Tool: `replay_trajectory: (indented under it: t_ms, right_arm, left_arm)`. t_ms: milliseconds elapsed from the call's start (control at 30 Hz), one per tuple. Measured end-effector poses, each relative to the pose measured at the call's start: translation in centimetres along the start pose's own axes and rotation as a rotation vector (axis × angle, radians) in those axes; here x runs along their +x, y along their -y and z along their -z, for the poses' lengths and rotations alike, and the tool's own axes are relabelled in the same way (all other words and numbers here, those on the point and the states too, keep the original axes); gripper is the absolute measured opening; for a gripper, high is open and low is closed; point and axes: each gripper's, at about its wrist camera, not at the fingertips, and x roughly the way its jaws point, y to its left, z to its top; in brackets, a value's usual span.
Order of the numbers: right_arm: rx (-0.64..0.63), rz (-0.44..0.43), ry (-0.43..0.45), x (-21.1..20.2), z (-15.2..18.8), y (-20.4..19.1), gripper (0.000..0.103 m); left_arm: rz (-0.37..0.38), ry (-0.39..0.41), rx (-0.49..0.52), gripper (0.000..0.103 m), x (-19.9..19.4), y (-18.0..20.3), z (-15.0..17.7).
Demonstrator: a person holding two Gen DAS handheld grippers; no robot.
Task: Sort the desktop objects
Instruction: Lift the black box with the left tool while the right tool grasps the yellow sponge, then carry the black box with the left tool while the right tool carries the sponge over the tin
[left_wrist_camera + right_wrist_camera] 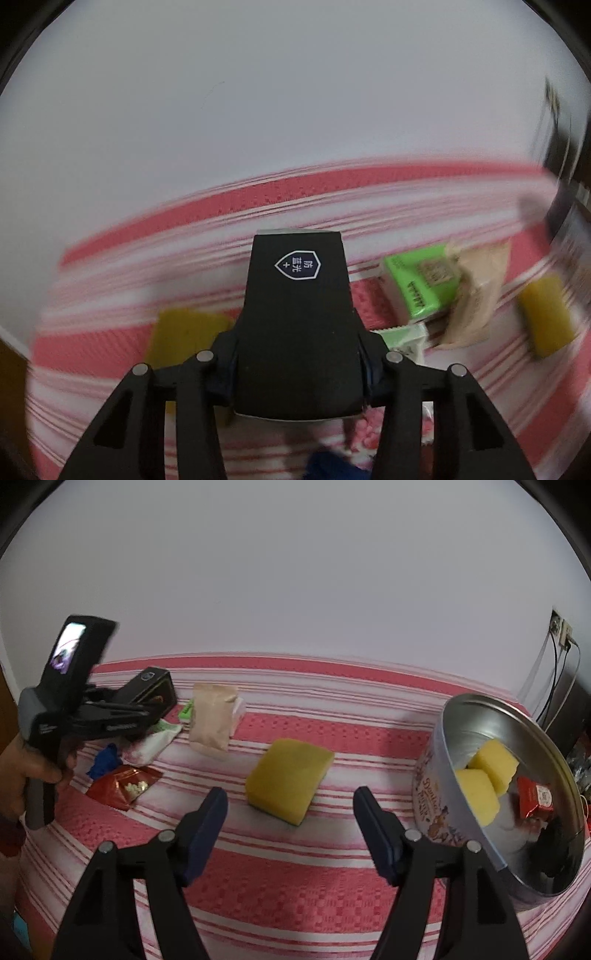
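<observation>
the black box is clamped in the left gripper, lifted above the red-and-white striped cloth; just below lie a green packet and a beige pouch; the right gripper hangs wide open with nothing in it, a yellow sponge ahead of its fingertips; to the right a tilted round tin holds two more sponges and a red packet.

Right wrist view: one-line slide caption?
Open right gripper faces yellow sponge on striped cloth; round metal tin at right.
</observation>
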Motion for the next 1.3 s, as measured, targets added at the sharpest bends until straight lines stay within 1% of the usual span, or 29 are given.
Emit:
replay_trajectory:
  t_ms: [67, 133, 200, 267, 300, 367, 433, 467, 500, 533, 567, 633, 700, 867, 967, 1067, 1200, 1300]
  right_arm:
    - [0.002, -0.008, -0.012, 0.3, 0.0, 0.1, 0.071]
    - [-0.004, -0.011, -0.016, 0.6, -0.2, -0.2, 0.071]
    - [-0.015, -0.013, -0.021, 1.3, -0.6, -0.7, 0.071]
    - [-0.013, 0.010, -0.038, 2.3, -1.2, -1.1, 0.074]
    - [-0.013, 0.015, -0.053, 3.0, -1.4, -1.3, 0.079]
    - [-0.009, 0.033, -0.079, 4.5, -1.8, -1.7, 0.080]
    - [-0.016, 0.070, -0.097, 5.8, -1.9, -2.2, 0.079]
    - [-0.020, 0.099, -0.118, 6.7, -2.0, -2.3, 0.078]
    - [-0.016, 0.117, -0.152, 7.5, -2.0, -2.3, 0.073]
    - [-0.005, 0.114, -0.176, 8.0, -2.0, -2.2, 0.057]
    - [0.013, 0.101, -0.197, 8.4, -1.8, -2.0, 0.056]
    - [0.015, 0.102, -0.179, 8.0, -1.6, -1.9, 0.054]
    - [0.009, 0.103, -0.158, 6.9, -1.4, -1.9, 0.054]
    - [-0.023, 0.144, -0.029, 2.4, -1.5, -1.9, 0.054]
    - [-0.005, 0.138, 0.025, 0.0, -1.7, -1.3, 0.054]
    - [0.031, 0.123, 0.061, -1.8, -1.8, -0.5, 0.054]
    - [0.052, 0.140, 0.098, -3.4, -1.6, 0.9, 0.054]
    - [0.067, 0.142, 0.113, -4.9, -1.2, 1.7, 0.054]
  left_arm:
    - [0.023, 0.040, -0.065, 0.050, -1.2, -0.8, 0.6]
    - [0.043, 0.094, -0.119, 0.050, -3.4, -1.2, 1.2]
    - [0.055, 0.145, -0.144, 0.050, -5.5, -0.9, 1.8]
    - [0.050, 0.181, -0.147, 0.051, -7.3, -0.2, 2.4]
    - [0.040, 0.200, -0.140, 0.051, -8.3, 0.3, 2.8]
    - [0.015, 0.225, -0.136, 0.051, -9.5, 1.0, 3.6]
    - [-0.004, 0.246, -0.127, 0.051, -10.1, 1.3, 3.8]
    - [-0.014, 0.254, -0.121, 0.051, -10.5, 1.6, 4.1]
    - [-0.021, 0.257, -0.116, 0.052, -10.1, 2.2, 3.6]
    - [-0.023, 0.258, -0.112, 0.052, -10.0, 2.2, 3.5]
    - [-0.021, 0.258, -0.110, 0.052, -10.0, 2.4, 3.6]
    - [-0.014, 0.251, -0.111, 0.052, -9.8, 3.0, 3.6]
    - [-0.010, 0.242, -0.112, 0.052, -10.4, 2.6, 4.1]
    - [0.008, 0.237, -0.119, 0.052, -11.1, 3.8, 4.4]
    - [0.013, 0.243, -0.102, 0.052, -11.7, 4.8, 4.6]
    - [0.017, 0.262, -0.086, 0.052, -12.5, 6.2, 4.7]
    - [0.035, 0.278, -0.070, 0.052, -13.3, 7.9, 4.5]
    - [0.063, 0.278, -0.065, 0.052, -13.6, 8.9, 4.3]
